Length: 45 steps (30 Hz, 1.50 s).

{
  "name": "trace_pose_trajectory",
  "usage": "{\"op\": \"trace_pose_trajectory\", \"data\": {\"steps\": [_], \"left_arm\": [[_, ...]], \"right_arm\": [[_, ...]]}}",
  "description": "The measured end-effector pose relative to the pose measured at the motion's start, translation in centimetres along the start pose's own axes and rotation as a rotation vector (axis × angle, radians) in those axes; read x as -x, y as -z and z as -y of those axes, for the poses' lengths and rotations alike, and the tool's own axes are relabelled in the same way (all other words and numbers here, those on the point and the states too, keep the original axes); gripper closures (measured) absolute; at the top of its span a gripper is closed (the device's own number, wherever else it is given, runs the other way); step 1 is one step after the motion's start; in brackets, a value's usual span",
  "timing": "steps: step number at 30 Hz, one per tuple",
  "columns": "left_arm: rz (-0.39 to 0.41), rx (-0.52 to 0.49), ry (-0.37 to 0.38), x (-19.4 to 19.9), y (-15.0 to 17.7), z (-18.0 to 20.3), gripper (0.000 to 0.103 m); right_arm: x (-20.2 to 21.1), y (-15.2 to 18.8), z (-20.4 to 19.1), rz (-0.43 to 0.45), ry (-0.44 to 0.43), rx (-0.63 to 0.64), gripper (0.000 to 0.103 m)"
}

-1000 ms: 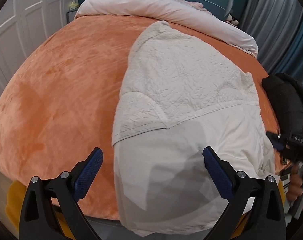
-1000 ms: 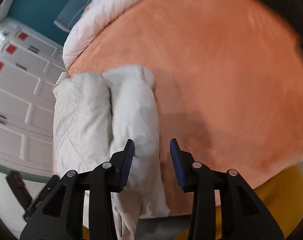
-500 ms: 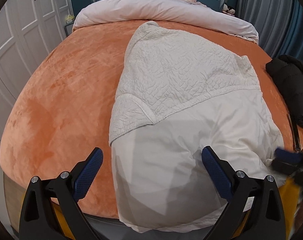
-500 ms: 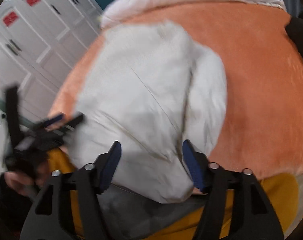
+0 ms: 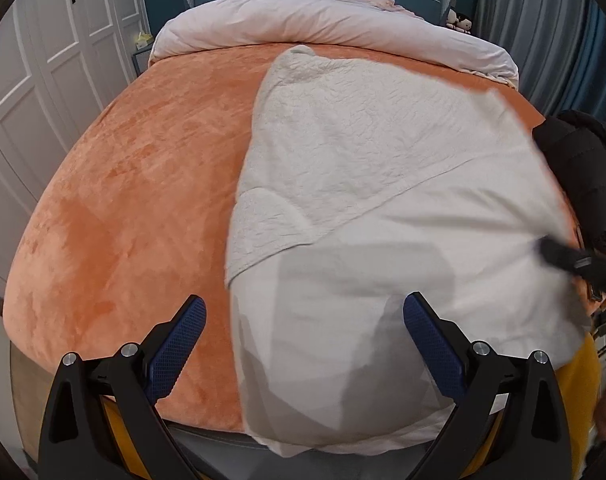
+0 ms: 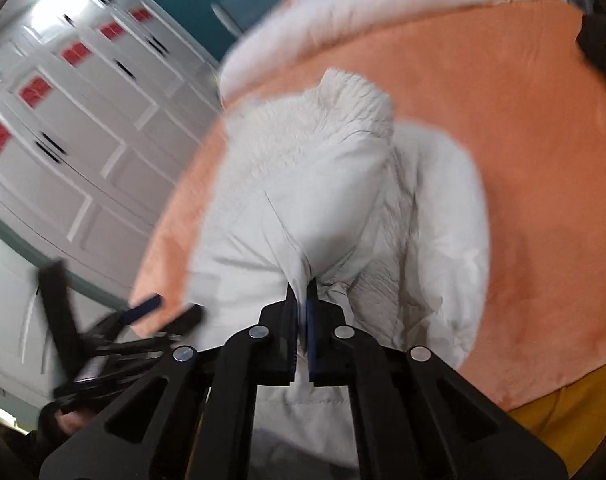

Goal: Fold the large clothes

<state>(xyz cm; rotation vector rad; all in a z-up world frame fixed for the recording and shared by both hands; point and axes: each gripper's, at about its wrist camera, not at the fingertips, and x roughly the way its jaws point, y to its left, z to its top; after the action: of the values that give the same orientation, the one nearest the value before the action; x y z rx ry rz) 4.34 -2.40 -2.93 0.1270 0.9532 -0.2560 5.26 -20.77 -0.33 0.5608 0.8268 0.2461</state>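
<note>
One white garment (image 5: 383, 208) centre frame. One orange bed cover (image 5: 143, 200) left. One pale duvet (image 5: 323, 20) top. One black jacket (image 5: 583, 168) right edge. Two grippers: left gripper (image 5: 303, 332) bottom, right gripper (image 6: 301, 300) lower centre.

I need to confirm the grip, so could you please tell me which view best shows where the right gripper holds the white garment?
The right wrist view: its right gripper has just closed, jaws pinching a fold of the white garment. The left wrist view shows that gripper only blurred at the garment's right edge, the grip itself unclear.
</note>
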Motion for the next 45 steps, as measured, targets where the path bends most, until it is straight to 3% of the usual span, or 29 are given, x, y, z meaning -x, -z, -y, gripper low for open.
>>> {"op": "trace_pose_trajectory", "data": {"steps": [2,3,5,9,12,14,16,17,19,21,27,37,45], "left_arm": [[-0.006,0.008,0.005,-0.3,0.2,0.0,0.005],[-0.016,0.011,0.009,-0.8,0.3,0.0,0.005],[-0.036,0.018,0.031,-1.5,0.5,0.1,0.005],[-0.040,0.025,0.013,-1.6,0.7,-0.1,0.005],[-0.031,0.042,0.009,-1.1,0.1,-1.0,0.005],[-0.018,0.078,0.014,-0.8,-0.4,-2.0,0.005],[-0.011,0.127,0.026,-0.8,-1.2,-3.2,0.005],[-0.014,0.139,0.027,-0.8,-1.4,-3.5,0.005],[-0.016,0.164,0.014,-1.0,-2.1,-4.1,0.005],[-0.004,0.171,-0.002,-0.9,-2.6,-4.5,0.005],[0.000,0.164,-0.014,-1.0,-3.1,-5.0,0.005],[-0.036,0.175,0.006,-2.8,-3.0,-4.8,0.005],[-0.050,0.229,0.056,-4.7,-3.7,-5.8,0.005]], "right_arm": [[-0.6,0.8,1.1,-0.026,0.050,-0.003,0.101],[-2.4,1.9,2.5,-0.086,0.097,-0.007,0.101],[-5.4,3.8,4.6,-0.156,0.100,-0.048,0.100],[-3.9,3.3,4.5,-0.135,0.057,-0.114,0.098],[0.2,2.5,4.4,-0.033,0.022,-0.124,0.094],[2.4,1.7,5.5,0.027,0.028,-0.162,0.080],[3.0,1.3,7.1,0.033,0.065,-0.196,0.070],[2.6,1.1,7.7,0.011,0.090,-0.203,0.068],[1.2,0.9,8.5,-0.046,0.095,-0.217,0.054],[-0.8,1.1,8.5,-0.077,0.104,-0.233,0.047],[-4.7,1.8,9.7,-0.190,0.099,-0.253,0.043],[-6.7,2.6,10.8,-0.219,-0.012,-0.340,0.028],[-7.7,3.4,11.5,-0.219,-0.079,-0.365,0.026]]}}
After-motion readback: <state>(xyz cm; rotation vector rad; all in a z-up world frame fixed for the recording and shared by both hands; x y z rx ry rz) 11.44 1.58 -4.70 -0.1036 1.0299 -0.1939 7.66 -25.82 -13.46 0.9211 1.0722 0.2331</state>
